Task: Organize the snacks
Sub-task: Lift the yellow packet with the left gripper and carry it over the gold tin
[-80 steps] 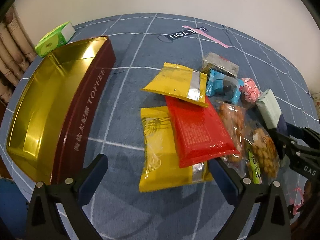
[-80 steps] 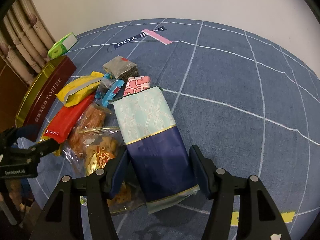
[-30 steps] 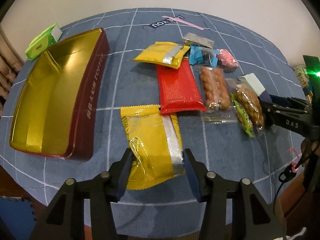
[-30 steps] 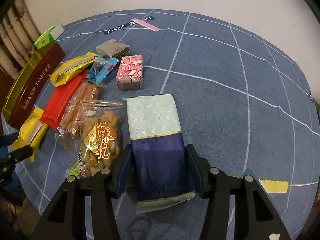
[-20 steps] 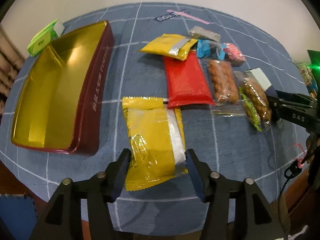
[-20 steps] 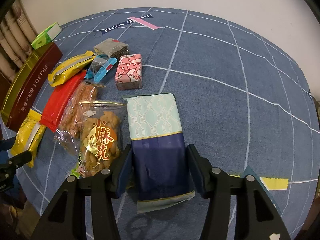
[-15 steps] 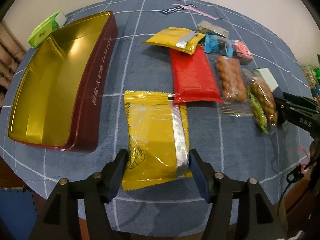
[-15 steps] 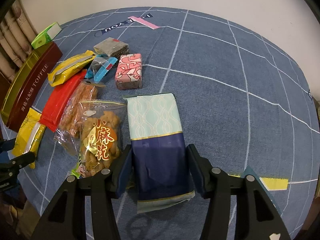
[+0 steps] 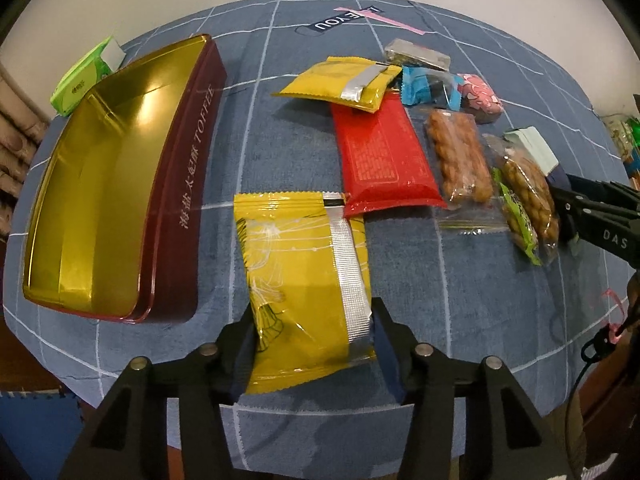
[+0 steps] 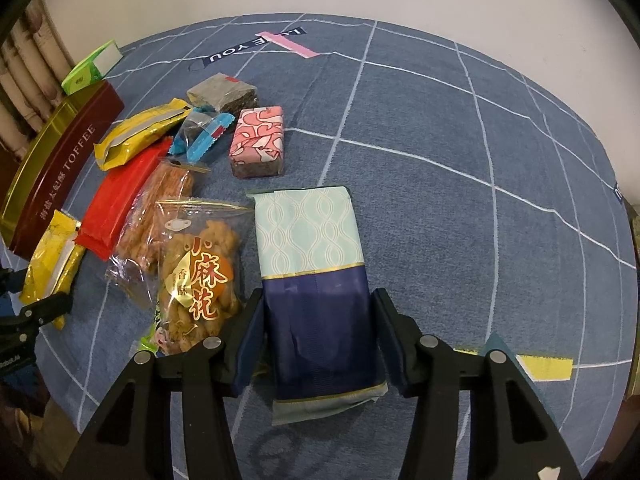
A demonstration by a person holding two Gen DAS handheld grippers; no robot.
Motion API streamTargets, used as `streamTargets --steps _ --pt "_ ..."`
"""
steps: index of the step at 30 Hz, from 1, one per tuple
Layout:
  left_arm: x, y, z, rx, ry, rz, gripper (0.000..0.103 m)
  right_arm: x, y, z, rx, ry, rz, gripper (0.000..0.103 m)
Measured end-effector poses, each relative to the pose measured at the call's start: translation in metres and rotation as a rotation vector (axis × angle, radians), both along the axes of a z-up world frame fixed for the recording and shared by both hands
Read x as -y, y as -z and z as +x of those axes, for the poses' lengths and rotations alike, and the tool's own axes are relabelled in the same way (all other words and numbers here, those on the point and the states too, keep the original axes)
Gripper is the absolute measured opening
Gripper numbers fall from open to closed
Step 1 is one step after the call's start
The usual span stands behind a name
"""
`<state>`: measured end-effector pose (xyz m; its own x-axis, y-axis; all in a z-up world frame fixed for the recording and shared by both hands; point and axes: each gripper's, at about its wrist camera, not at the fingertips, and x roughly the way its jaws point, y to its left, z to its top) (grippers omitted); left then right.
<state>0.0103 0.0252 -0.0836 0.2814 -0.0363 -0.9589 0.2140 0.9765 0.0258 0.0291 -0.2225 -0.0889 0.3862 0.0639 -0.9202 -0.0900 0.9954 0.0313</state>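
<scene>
My left gripper (image 9: 314, 344) is shut on a large yellow snack packet (image 9: 304, 276) and holds it above the blue cloth, right of the open gold and maroon toffee tin (image 9: 100, 184). My right gripper (image 10: 320, 340) is shut on a navy and pale green packet (image 10: 316, 276), held over the cloth. A red packet (image 9: 380, 160), a smaller yellow packet (image 9: 340, 84), a blue candy (image 9: 424, 88), a pink patterned block (image 10: 260, 140), a grey block (image 10: 222, 94) and two clear bags of fried twists (image 10: 200, 276) lie in a group between the two grippers.
A green tissue pack (image 9: 84, 76) lies behind the tin. A pink tape strip (image 10: 288, 46) and dark printed lettering mark the far cloth. A yellow tape piece (image 10: 544, 368) lies at the right. The table's front edge is just below my left gripper.
My left gripper closed on the large yellow packet and pulled it out from under the red packet, lifting it back and up. My right gripper closed on the navy packet and lifted it.
</scene>
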Motion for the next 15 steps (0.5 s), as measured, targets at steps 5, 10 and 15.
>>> streamTargets --steps 5,10,15 --pt "-0.004 -0.004 -0.005 0.007 -0.004 0.002 0.052 0.000 0.000 -0.001 0.002 0.040 -0.011 0.049" --pt "-0.005 -0.010 -0.010 0.024 -0.004 0.010 0.052 0.001 0.001 -0.001 0.008 0.094 -0.021 0.049" --pt "-0.001 -0.020 -0.021 0.048 0.006 0.013 0.052 0.002 0.001 -0.001 0.011 0.150 -0.029 0.048"
